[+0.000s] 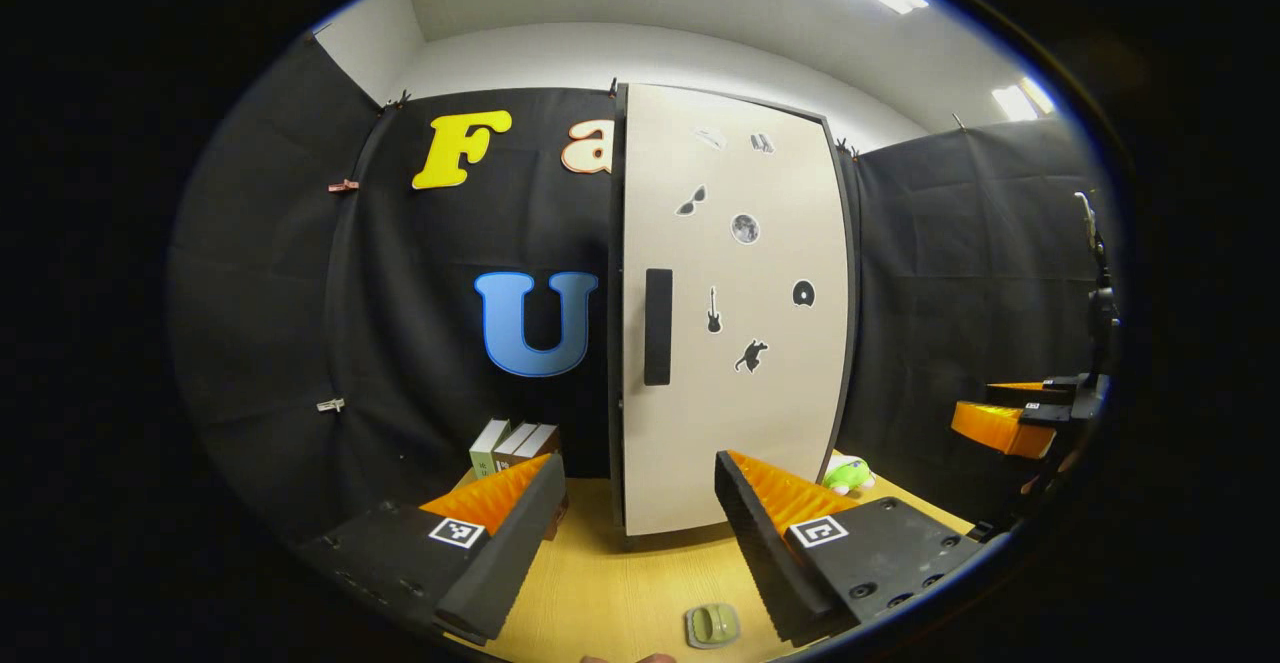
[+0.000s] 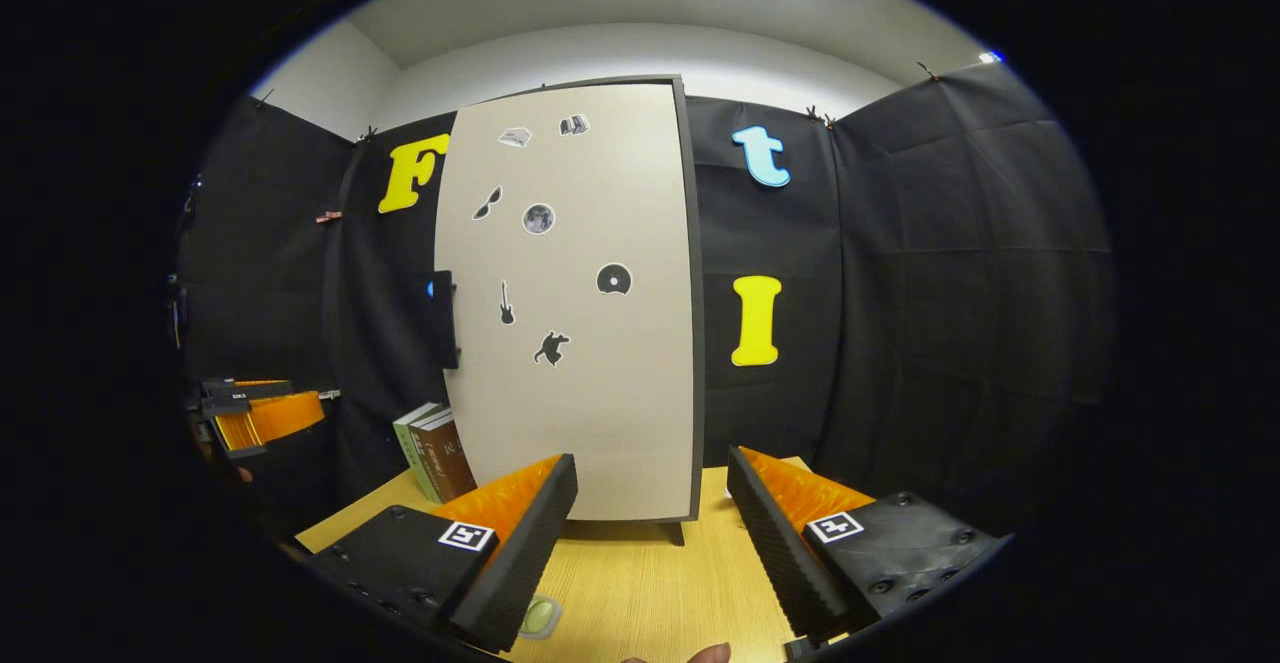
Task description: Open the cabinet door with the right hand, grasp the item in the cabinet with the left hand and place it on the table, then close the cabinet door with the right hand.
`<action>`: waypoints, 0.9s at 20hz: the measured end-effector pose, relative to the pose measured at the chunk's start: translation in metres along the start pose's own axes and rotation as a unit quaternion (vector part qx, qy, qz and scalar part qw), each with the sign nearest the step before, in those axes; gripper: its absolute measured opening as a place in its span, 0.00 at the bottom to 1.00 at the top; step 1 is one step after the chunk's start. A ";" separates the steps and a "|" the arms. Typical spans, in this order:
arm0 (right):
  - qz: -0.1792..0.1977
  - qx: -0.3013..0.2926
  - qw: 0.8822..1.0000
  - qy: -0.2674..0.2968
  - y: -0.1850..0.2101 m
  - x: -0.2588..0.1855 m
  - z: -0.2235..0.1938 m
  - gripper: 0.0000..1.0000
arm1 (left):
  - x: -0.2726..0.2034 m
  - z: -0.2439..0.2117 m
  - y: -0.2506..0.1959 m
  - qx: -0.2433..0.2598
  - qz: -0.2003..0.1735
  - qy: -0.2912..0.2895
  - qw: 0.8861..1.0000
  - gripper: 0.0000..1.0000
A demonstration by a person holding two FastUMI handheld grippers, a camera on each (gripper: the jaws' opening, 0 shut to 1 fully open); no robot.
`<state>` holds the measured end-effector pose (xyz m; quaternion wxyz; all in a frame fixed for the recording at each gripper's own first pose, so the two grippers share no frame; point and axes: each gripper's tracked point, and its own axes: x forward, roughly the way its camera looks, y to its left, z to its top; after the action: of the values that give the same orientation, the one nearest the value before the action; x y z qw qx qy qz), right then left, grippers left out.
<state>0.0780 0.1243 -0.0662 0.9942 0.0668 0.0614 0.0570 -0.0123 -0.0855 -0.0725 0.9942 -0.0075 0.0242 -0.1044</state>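
Matt cabinet door [image 1: 735, 313], wood-grain table [image 1: 620, 583].

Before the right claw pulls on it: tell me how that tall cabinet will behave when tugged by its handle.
The cabinet stands tall and narrow on the table, so it may tip or slide rather than stay put. Its handle sits about mid-height, so a pull there could rock it. The door looks like a stiff flat panel, unlikely to flex.

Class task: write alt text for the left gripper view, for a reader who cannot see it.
A closed cabinet door with a dark handle stands on a wooden table, framed by the open left tongs. Books stand to its left, a green toy to its right.
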 end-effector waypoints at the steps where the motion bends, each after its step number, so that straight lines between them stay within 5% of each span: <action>1: 0.000 0.002 1.000 0.000 -0.001 0.000 0.000 0.97 | 0.000 -0.001 -0.001 0.000 -0.001 0.000 1.000 0.95; 18: 0.002 0.003 1.000 0.000 -0.006 0.008 0.000 0.98 | 0.008 0.001 -0.005 -0.001 0.001 0.000 1.000 0.95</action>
<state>0.0867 0.1196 -0.0683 0.9939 0.0697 0.0617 0.0590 -0.0060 -0.0924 -0.0714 0.9943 -0.0086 0.0246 -0.1030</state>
